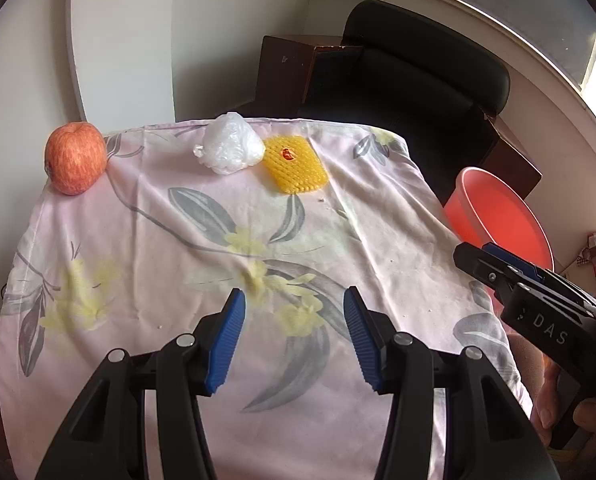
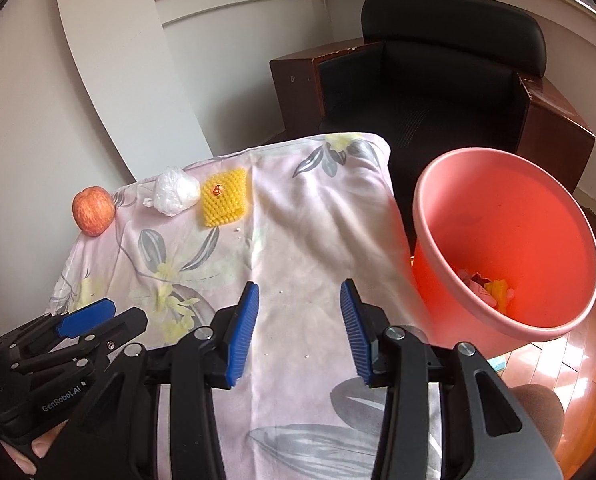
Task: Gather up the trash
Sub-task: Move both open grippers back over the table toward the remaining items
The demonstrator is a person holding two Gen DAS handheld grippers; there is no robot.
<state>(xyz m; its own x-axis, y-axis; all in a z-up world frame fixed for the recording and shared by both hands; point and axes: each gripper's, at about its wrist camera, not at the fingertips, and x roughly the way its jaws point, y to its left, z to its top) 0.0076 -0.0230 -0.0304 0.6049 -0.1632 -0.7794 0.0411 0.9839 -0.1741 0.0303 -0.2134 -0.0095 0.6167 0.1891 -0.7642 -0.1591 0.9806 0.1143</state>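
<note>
A crumpled clear plastic bag [image 1: 232, 144] and a yellow foam fruit net [image 1: 295, 166] lie side by side at the table's far edge; both also show in the right wrist view, the bag [image 2: 176, 191] and the net [image 2: 223, 196]. A red bin [image 2: 506, 240] stands right of the table with scraps inside; its rim shows in the left wrist view [image 1: 494, 216]. My left gripper [image 1: 294, 336] is open and empty above the near cloth. My right gripper [image 2: 298, 328] is open and empty near the table's right side.
An apple [image 1: 75, 158] sits at the far left corner of the floral tablecloth [image 1: 178, 260]. A black armchair [image 2: 438, 80] stands behind the table. Small white crumbs lie on the cloth. Wooden floor lies right of the bin.
</note>
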